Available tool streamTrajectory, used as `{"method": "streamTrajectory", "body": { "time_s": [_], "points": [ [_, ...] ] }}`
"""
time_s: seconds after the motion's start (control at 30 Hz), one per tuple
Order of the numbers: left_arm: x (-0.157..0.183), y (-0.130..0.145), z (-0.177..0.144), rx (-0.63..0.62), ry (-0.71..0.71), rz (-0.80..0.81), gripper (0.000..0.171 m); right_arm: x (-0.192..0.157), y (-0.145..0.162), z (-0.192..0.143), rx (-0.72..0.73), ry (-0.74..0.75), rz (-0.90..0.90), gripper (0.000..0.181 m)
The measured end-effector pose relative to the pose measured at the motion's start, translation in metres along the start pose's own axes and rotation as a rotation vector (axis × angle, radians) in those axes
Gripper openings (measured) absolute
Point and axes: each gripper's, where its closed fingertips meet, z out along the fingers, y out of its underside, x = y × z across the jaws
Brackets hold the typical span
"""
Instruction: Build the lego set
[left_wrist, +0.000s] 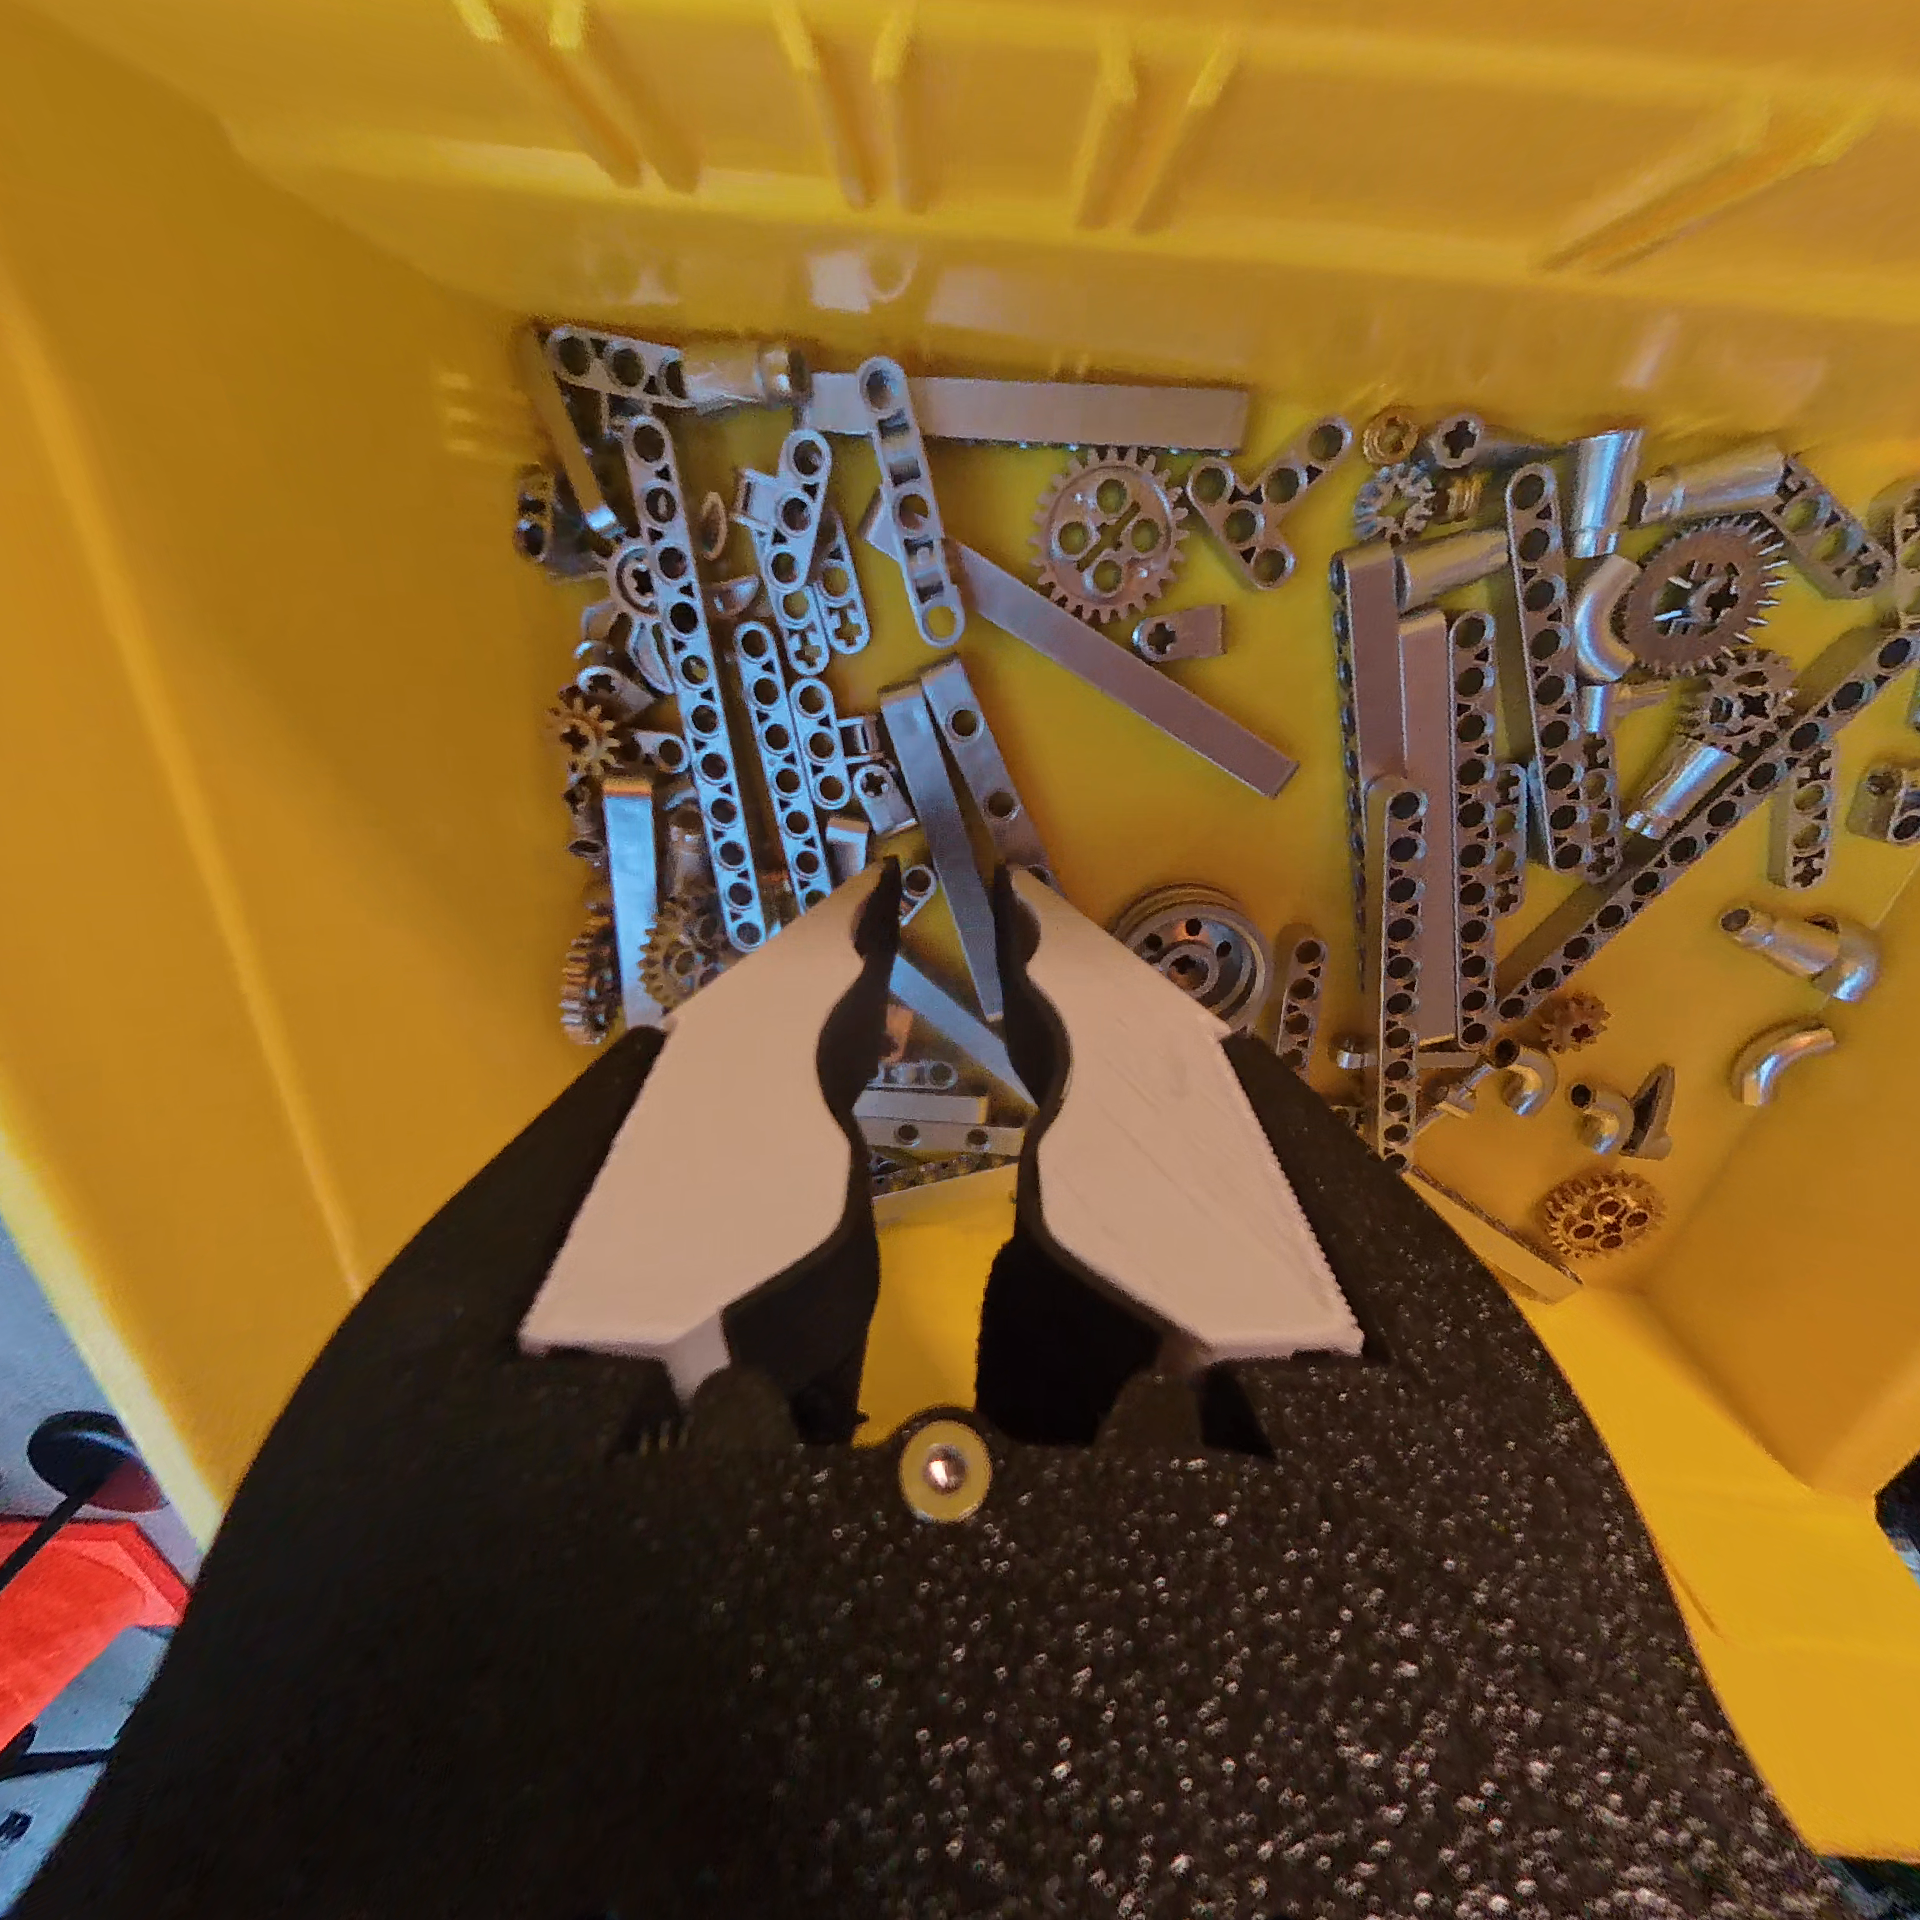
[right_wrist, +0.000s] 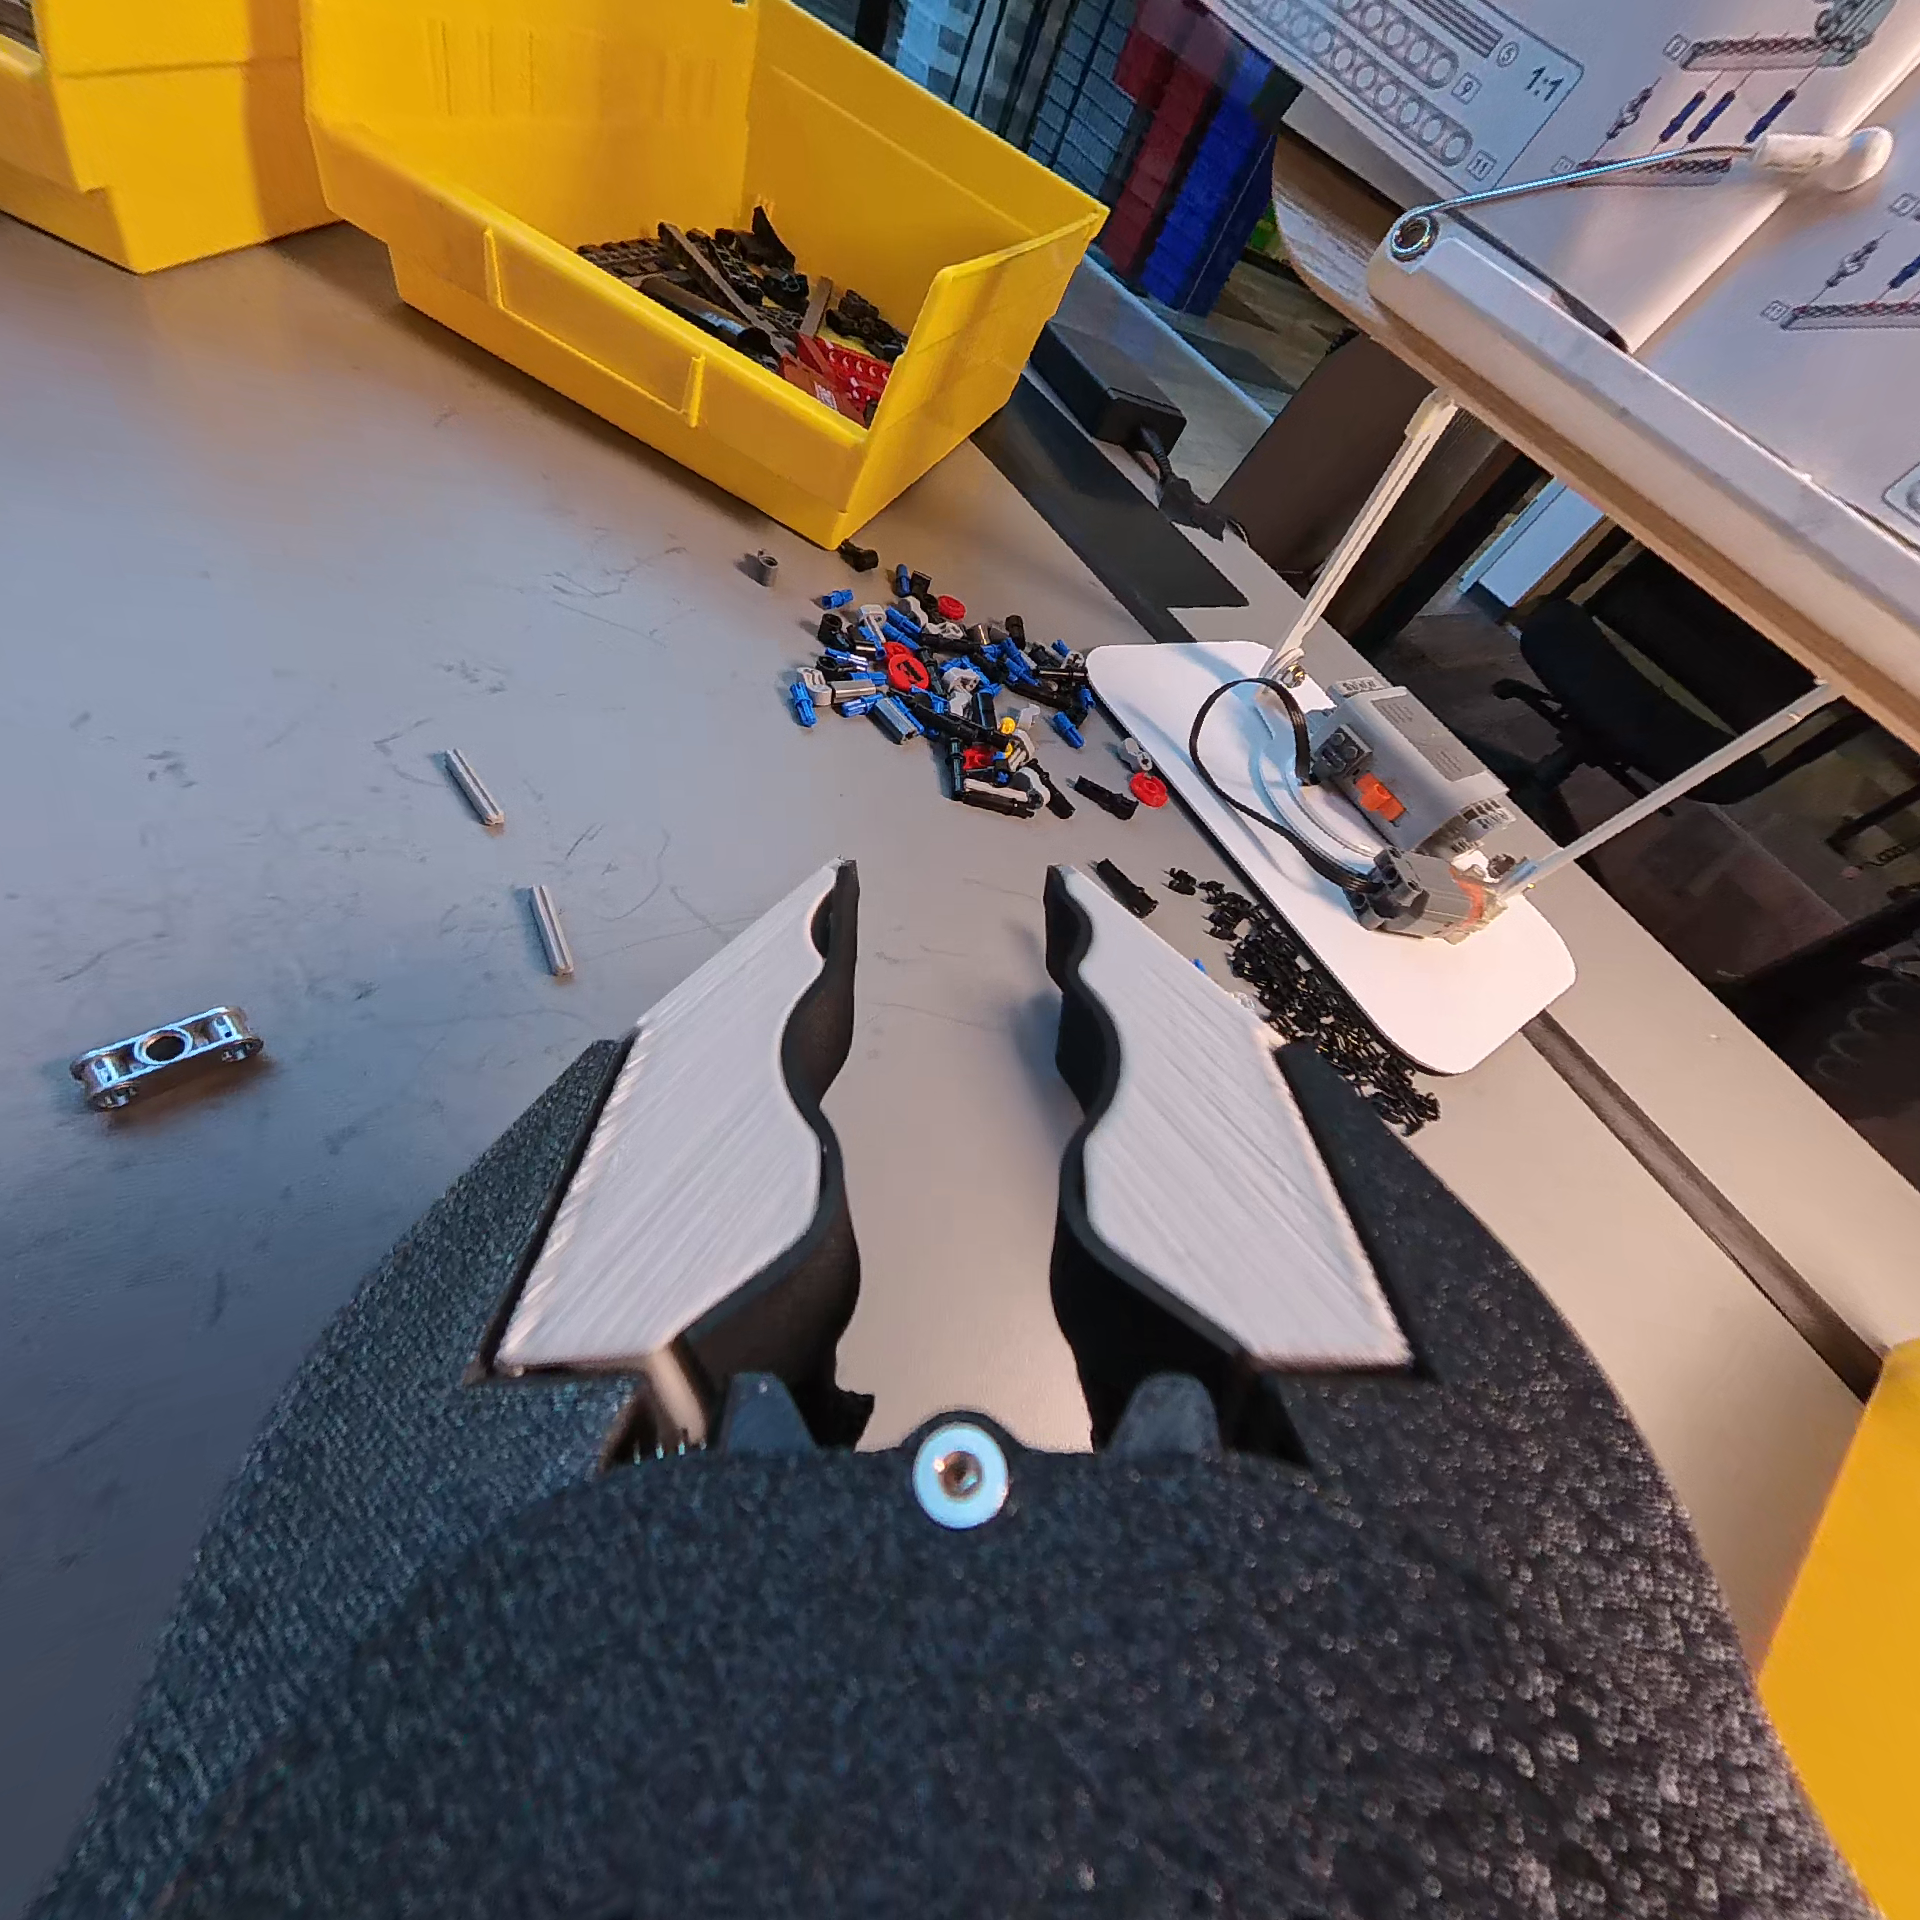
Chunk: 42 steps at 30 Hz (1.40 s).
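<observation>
Left tool, jaws slightly parted, straddles a flat grey plastic beam inside the yellow plastic bin; right tool gapes empty above the grey desk; centre the beam before squeezing

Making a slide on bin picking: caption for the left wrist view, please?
Left gripper, fingers slightly apart, reaches into a yellow bin above a grey strip among beams and gears.

Both grippers' fingers parted
</observation>
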Motion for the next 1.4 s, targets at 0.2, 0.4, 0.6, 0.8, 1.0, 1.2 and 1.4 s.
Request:
{"method": "streamTrajectory", "body": {
  "time_s": [0.2,0.4,0.6,0.8,1.0,1.2,1.4],
  "points": [
    [0.036,0.004,-0.001,-0.013,0.185,0.045,0.000,0.000,0.000,0.000,-0.002,-0.002,0.000,0.034],
    [-0.011,0.001,-0.027,0.049,-0.059,-0.027,0.006,-0.001,0.000,0.001,-0.005,-0.005,-0.003,0.034],
    [-0.033,0.010,-0.013,-0.025,-0.133,-0.047,0.021,-0.003,0.002,0.002,-0.016,-0.007,-0.017,0.033],
    [-0.034,0.003,0.006,-0.053,-0.107,-0.035,0.017,-0.001,0.001,0.001,-0.010,-0.001,-0.013,0.033],
    [-0.003,0.008,-0.014,-0.044,0.012,0.018,0.006,0.001,0.002,0.000,-0.010,0.004,-0.015,0.033],
    [0.053,0.021,-0.039,-0.011,0.179,0.108,0.011,-0.003,0.004,0.001,-0.024,-0.011,-0.026,0.033],
    [-0.014,0.015,-0.057,0.090,-0.098,-0.042,0.018,-0.004,0.004,0.001,-0.025,-0.013,-0.038,0.032]
  ]
}}
